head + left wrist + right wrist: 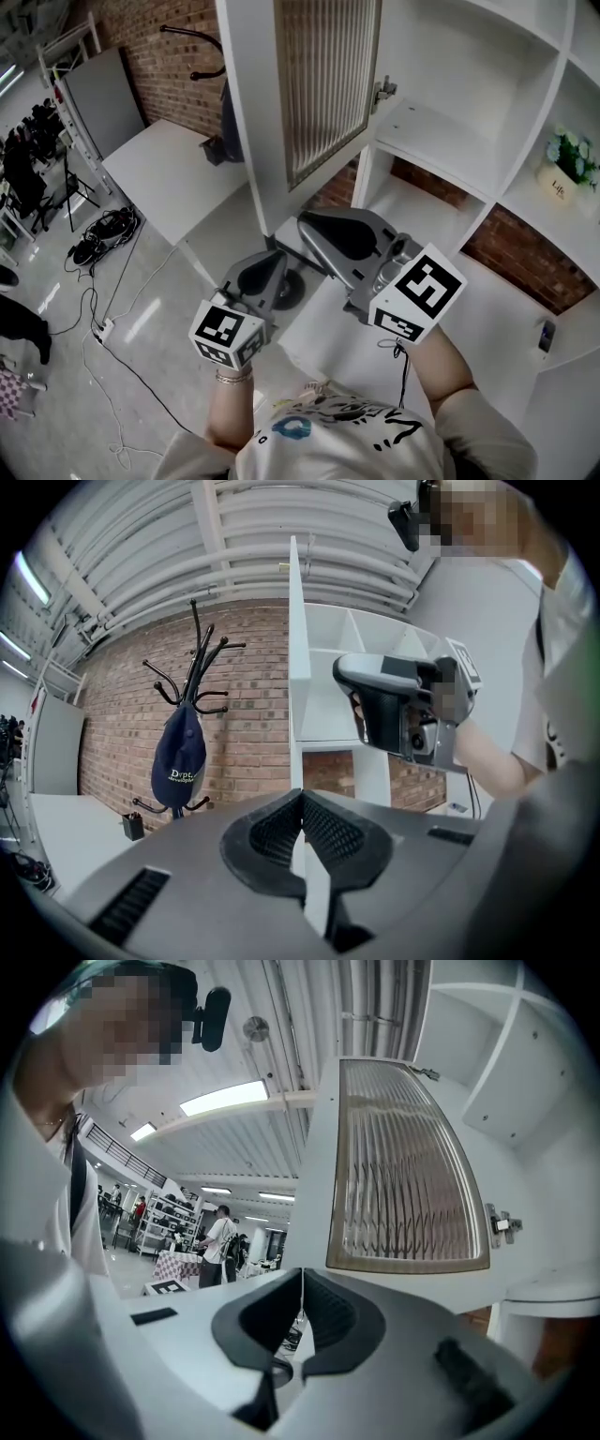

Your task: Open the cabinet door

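The door (319, 94) already stands swung wide from the cabinet (441, 131), with its hinge (384, 91) bared. The left gripper (302, 797) has its jaws closed on nothing. The door's edge rises straight ahead of their tips, seen edge-on, and I cannot tell whether they touch it. The right gripper (302, 1274) is likewise closed and empty. The door's inner face and ribbed pane (403, 1166) lie above and just beyond its jaws, a little to their right.

The opening looks all but done, and what may remain is a nudge to full swing. For that, press the closed right jaws on the white frame, low and far from the hinge, never on the pane. Follow the door's arc slowly and ease off once the hinge resists. Keep the left jaws beside the edge, out of its path.
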